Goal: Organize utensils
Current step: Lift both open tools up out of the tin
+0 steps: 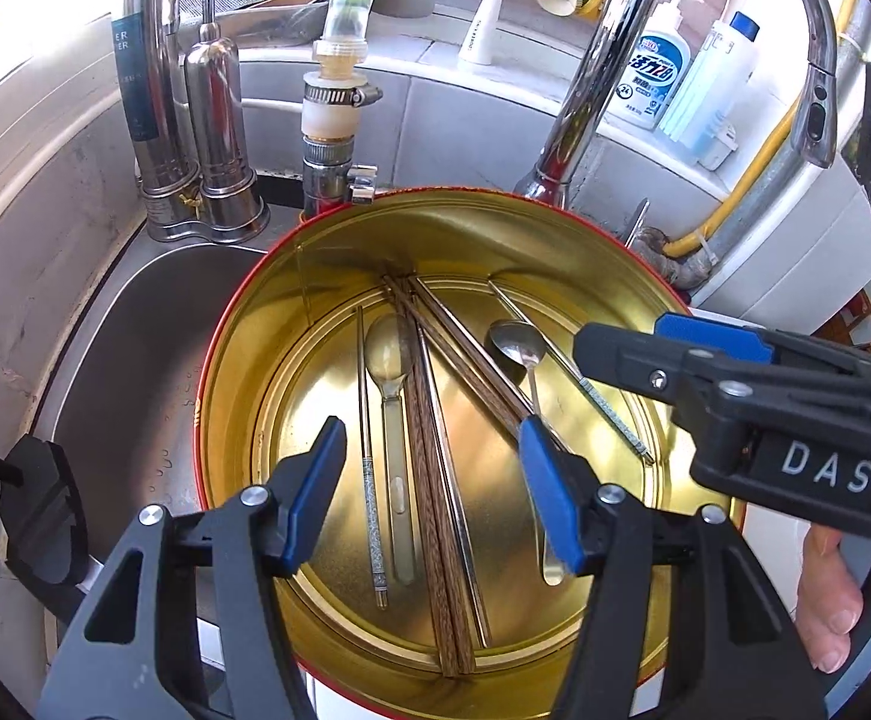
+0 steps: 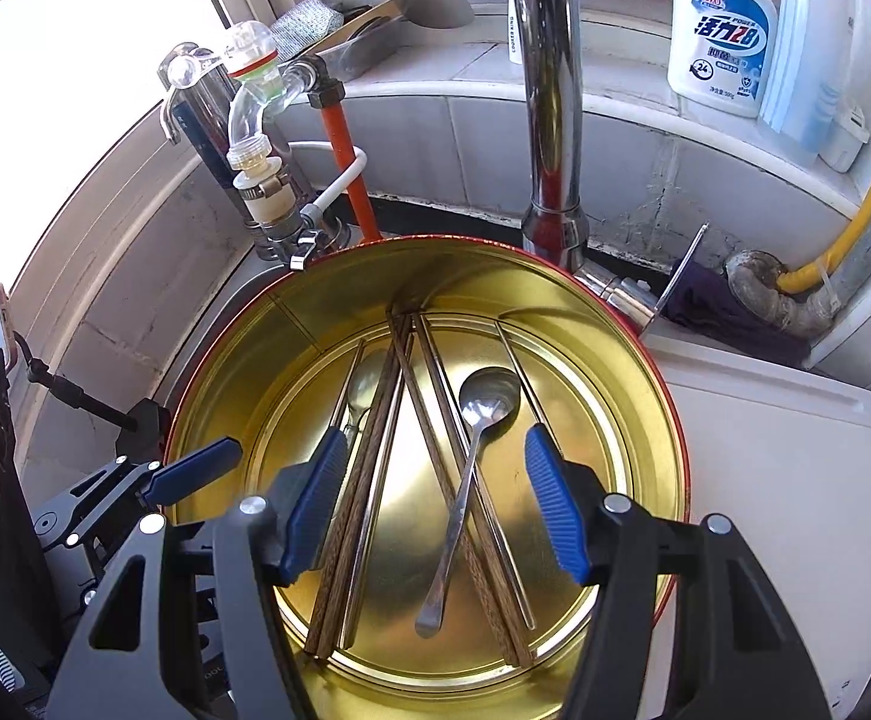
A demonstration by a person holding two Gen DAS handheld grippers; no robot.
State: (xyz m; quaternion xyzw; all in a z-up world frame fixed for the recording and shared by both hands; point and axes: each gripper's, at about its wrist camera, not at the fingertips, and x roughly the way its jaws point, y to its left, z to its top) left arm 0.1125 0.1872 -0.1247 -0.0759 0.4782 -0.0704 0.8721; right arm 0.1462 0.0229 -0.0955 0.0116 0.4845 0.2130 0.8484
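Observation:
A round gold tin with a red outside (image 1: 243, 360) (image 2: 645, 360) holds the utensils. Inside lie wooden chopsticks (image 1: 429, 480) (image 2: 363, 480), metal chopsticks (image 1: 591, 390) (image 2: 513, 360), a steel spoon (image 1: 522, 354) (image 2: 483, 402) and a pale spoon (image 1: 390, 360) (image 2: 366, 387). My left gripper (image 1: 432, 480) is open and empty above the tin. My right gripper (image 2: 435, 492) is open and empty above the tin; in the left wrist view it (image 1: 621, 348) reaches in from the right.
The tin sits over a steel sink (image 1: 135, 360). A tall chrome faucet (image 2: 549, 120) rises behind it, with a water filter (image 1: 213, 138) at the left. Soap bottles (image 2: 717, 30) stand on the ledge. A white board (image 2: 795, 450) lies at the right.

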